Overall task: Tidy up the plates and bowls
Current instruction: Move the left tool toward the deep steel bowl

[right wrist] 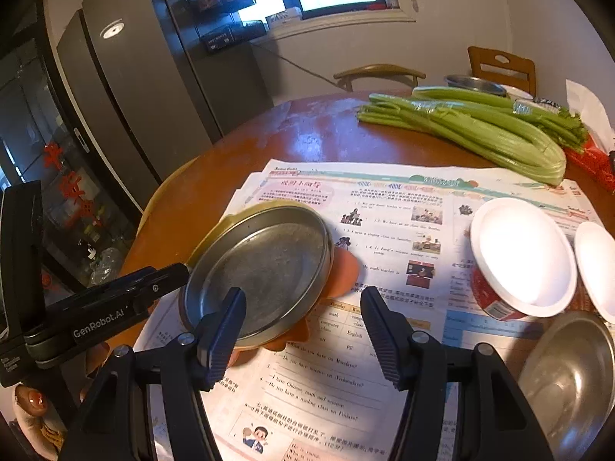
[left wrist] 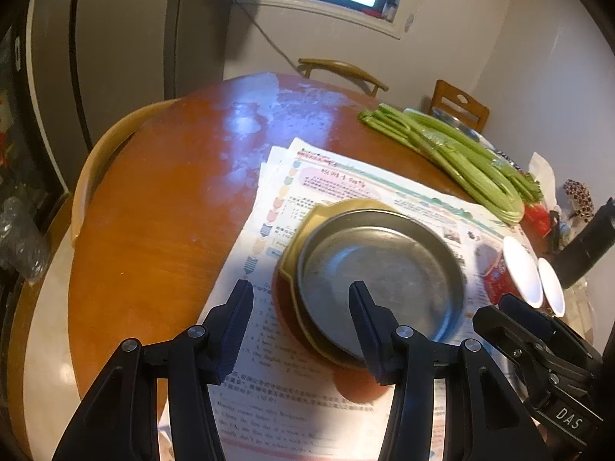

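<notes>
Both grippers hover empty over a half-sorted surface.

We see the metal plate [left wrist: 380, 280] nested on a yellow dish [left wrist: 303, 230], with something orange under them, all lying on printed sheets [right wrist: 384, 207]; we judge this the stack being built, like shapes piled together. The left gripper [left wrist: 300, 299] has its jaws apart with nothing between them, angled down at the stack. The right gripper [right wrist: 303, 307] likewise stands jaws apart and empty, though near its narrowest. Two white bowls [right wrist: 522, 249] sit to the right, tilted toward us, the nearer one on a red cup; a metal bowl [right wrist: 569, 376] lies below them, unstacked. Celery [right wrist: 480, 130] lies across the far side, well apart. Readable: "GenRobot.AI" on the left gripper, "DAS" on the right; the sheets carry English lesson lines, "I have Chinese, math and science."
</notes>
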{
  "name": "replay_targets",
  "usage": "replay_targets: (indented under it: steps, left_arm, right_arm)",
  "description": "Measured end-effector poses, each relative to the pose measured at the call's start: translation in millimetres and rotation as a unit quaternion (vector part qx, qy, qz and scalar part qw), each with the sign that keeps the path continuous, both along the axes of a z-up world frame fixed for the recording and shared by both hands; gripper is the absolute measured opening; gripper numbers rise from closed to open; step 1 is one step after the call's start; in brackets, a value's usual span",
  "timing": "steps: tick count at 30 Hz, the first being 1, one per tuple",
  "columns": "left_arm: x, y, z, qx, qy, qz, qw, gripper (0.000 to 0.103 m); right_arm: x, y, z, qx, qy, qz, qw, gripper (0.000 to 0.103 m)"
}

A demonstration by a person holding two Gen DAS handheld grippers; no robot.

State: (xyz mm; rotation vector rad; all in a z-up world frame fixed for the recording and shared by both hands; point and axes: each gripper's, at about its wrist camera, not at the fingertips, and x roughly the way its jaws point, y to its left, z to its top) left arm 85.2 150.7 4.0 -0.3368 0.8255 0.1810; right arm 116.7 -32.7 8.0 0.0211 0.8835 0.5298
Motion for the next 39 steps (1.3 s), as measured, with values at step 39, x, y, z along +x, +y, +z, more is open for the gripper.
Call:
replay_targets:
  steps: [39]
  left_arm:
    - [-42.6, -196.0, 69.9, 0.062, -0.063, -0.150, 0.9847, 0.056]
  right_arm:
    - [-84.7, -169.5, 77.0, 0.016, -0.104, -0.138, 0.985, 0.062]
